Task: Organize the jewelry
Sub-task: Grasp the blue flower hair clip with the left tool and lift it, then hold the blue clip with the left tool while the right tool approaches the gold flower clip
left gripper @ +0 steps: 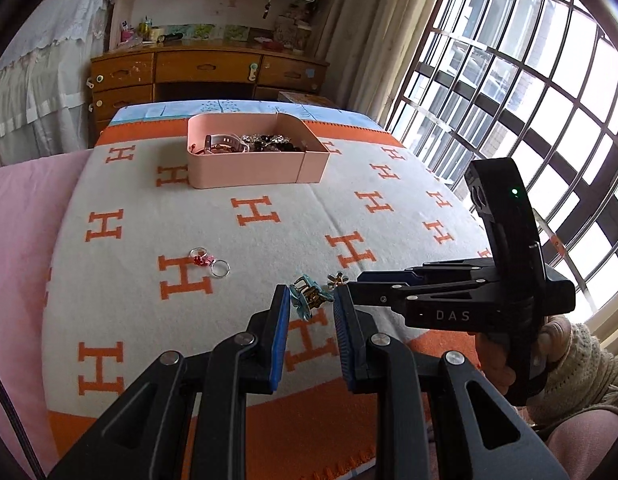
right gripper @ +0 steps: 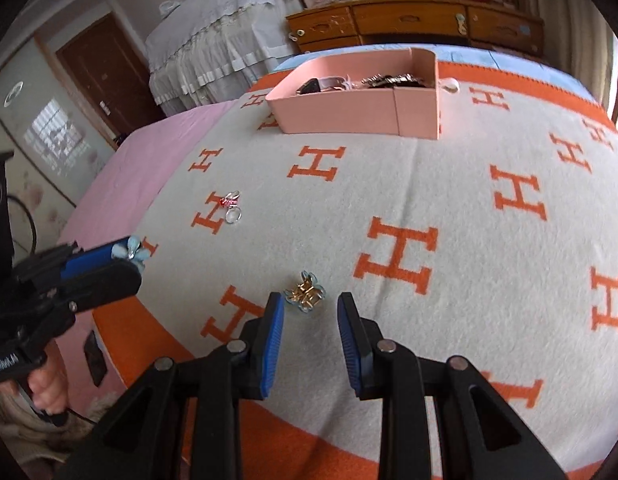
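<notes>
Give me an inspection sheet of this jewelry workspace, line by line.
Surface: blanket, white with orange H pattern, lying flat.
Job's things: pink box holding a watch and beads; rings and a gold clip loose on the blanket.
Clutter: nothing seen.
Grippers: left tongs shut on a blue flower clip; right tongs open, just short of the gold clip.
Cables: dark cable by the wall.
Surroundings: wooden dresser, barred window.
</notes>
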A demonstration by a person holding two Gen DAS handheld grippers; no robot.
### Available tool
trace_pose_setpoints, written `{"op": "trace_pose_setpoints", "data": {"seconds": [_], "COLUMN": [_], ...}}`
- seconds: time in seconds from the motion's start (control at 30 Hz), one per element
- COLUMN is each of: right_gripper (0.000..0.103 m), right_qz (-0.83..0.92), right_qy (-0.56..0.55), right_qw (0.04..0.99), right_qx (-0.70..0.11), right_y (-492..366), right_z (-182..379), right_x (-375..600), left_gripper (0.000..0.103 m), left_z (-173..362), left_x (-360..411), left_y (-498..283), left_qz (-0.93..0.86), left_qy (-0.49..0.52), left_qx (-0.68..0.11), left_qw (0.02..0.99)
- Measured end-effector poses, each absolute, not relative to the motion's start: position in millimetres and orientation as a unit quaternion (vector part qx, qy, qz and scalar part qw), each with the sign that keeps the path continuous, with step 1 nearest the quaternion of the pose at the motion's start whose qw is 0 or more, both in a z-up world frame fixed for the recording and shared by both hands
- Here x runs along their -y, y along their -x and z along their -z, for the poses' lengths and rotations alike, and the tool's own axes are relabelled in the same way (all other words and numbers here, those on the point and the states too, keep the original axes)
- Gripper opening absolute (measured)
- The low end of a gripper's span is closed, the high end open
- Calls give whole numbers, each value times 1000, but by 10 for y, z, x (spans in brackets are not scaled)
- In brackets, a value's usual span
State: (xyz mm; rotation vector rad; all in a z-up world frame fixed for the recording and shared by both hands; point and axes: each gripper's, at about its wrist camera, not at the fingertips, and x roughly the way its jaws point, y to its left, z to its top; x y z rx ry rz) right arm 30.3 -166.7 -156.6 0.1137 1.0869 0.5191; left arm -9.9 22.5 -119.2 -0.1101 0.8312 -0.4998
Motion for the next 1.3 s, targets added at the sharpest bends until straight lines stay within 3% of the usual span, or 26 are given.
{"op": "trace_pose_setpoints", "data": {"seconds": [0.3, 0.6, 0.77, 1.3], "right_gripper": [28, 24, 24, 24], "right_qz": [-178, -135, -153, -187], "right_qy": [-182, -80, -93, -107], "right_qw": [780, 812, 807, 887], "right_qx": [-572, -562, -563, -407], "right_y": [-474, -457, -447, -322], "right_z": [1683, 1597, 1571, 10], "right_x": [1702, 1346, 1396, 1870], "left_gripper": [20, 20, 20, 20], "left_z": [1156, 1030, 912, -168], "left_x": [-242, -356, -382, -15], "left_y": [173, 292, 290, 165], "left_qz": [249, 247, 240, 251], "left_qy": [71, 90, 93, 26], "left_qx": [-399, -390, -393, -324], "left_qw": [880, 882, 883, 912]}}
